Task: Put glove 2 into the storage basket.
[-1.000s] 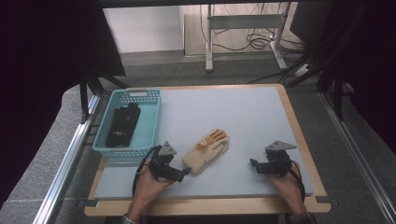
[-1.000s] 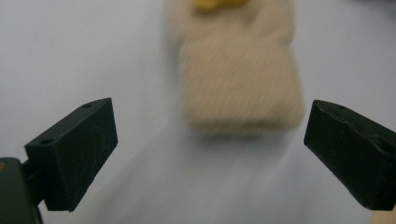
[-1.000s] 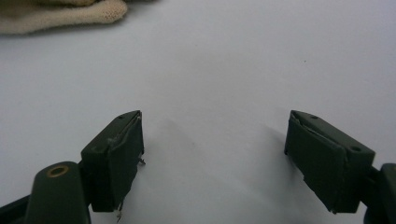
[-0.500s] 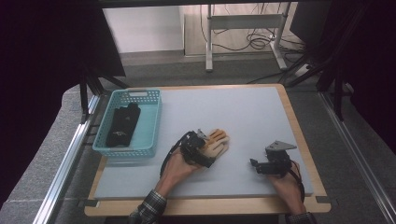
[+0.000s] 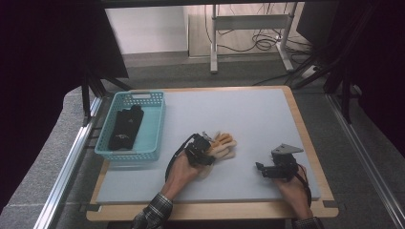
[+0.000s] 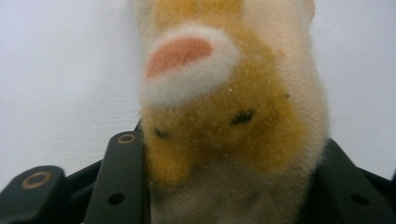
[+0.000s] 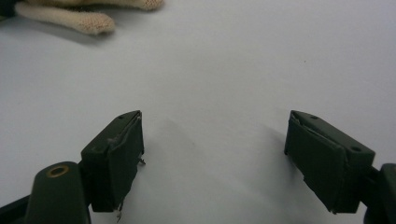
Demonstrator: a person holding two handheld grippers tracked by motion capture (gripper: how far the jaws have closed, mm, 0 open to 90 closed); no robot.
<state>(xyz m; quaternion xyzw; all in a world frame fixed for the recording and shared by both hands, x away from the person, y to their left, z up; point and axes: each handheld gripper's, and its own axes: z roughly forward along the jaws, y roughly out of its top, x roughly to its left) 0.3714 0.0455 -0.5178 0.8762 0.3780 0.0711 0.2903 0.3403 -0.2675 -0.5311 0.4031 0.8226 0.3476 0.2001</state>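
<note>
Left gripper jaws just closed on fuzzy cream-orange glove; right gripper wide open, empty.

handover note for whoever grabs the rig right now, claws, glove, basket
Left claw: jaws have just closed on the cuff end of the tan glove, which lies on the mat.
Right claw: open, holds nothing, resting on the mat at the right.
Basket: at the left, a dark item inside.
Done: glove gripped.
Left: probably lift it and move it, perhaps to the basket.
</note>
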